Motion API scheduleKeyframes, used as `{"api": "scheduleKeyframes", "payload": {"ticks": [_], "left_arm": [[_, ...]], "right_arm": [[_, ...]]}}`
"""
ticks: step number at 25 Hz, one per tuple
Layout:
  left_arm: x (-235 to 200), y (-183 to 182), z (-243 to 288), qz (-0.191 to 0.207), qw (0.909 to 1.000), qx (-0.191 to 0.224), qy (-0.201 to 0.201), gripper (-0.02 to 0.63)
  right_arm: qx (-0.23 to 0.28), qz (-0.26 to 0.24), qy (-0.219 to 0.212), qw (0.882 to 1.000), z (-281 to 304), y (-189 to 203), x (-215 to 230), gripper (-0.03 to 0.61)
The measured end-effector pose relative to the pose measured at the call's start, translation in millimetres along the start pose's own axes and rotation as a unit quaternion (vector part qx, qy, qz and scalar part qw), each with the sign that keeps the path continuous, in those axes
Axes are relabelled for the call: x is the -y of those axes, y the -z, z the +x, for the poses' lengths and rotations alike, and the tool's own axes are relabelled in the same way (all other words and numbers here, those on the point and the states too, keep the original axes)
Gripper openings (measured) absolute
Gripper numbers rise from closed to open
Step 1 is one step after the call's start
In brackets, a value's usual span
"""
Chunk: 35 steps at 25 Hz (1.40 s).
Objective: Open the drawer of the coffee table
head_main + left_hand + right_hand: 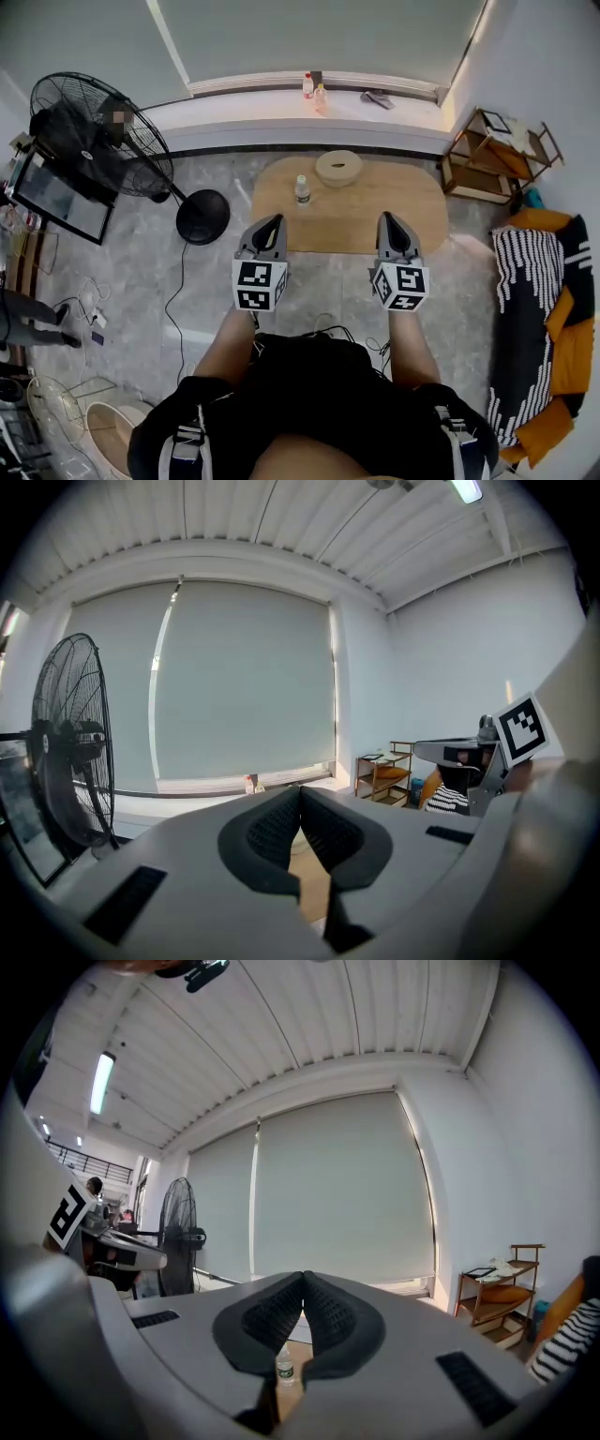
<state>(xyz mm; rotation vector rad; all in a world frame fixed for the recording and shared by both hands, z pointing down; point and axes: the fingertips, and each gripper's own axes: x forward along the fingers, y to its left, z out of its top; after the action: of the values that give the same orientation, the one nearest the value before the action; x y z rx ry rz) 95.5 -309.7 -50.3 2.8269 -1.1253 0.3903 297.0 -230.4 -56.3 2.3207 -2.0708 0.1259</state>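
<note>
A low oval wooden coffee table (pixel 375 220) stands ahead of me on the grey floor; its drawer does not show from above. On it are a clear bottle (pixel 302 190) and a round beige bowl (pixel 338 168). My left gripper (pixel 273 223) hangs over the table's near left edge, jaws shut with nothing between them. Over the near right part of the tabletop, my right gripper (pixel 389 220) is also shut and empty. In the left gripper view the pads (pixel 281 829) meet, with the tabletop (pixel 309 878) below. The right gripper view shows the closed pads (pixel 323 1312) above the bottle (pixel 284 1366).
A black standing fan (pixel 103 131) with a round base (pixel 202 217) is at the left. A window sill (pixel 281 103) with small bottles runs behind the table. A wooden shelf (pixel 492 155) and a striped and orange seat (pixel 544 309) line the right side. Cables lie on the floor.
</note>
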Motion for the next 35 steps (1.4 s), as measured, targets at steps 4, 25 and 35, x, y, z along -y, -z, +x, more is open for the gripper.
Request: {"api": "scheduleKeyframes", "payload": {"ticks": [4,25,35], "left_arm": [[-34,10,10,-0.008,0.9999,-0.005,0.008,0.020],[-179,70,32,0.030,0.9826,-0.018,0.182,0.020],[-108,159,11,0.015,0.9769,-0.065,0.203,0.020]], "right_arm": [[-0.001,-0.011,0.001,1.000,24,0,-23,0.017],[-0.041,-0.001,0.126,0.991,55,63,-175,0.017],[-0.089,0.098,0.123,0.984,-6,170,-114,0.017]]}}
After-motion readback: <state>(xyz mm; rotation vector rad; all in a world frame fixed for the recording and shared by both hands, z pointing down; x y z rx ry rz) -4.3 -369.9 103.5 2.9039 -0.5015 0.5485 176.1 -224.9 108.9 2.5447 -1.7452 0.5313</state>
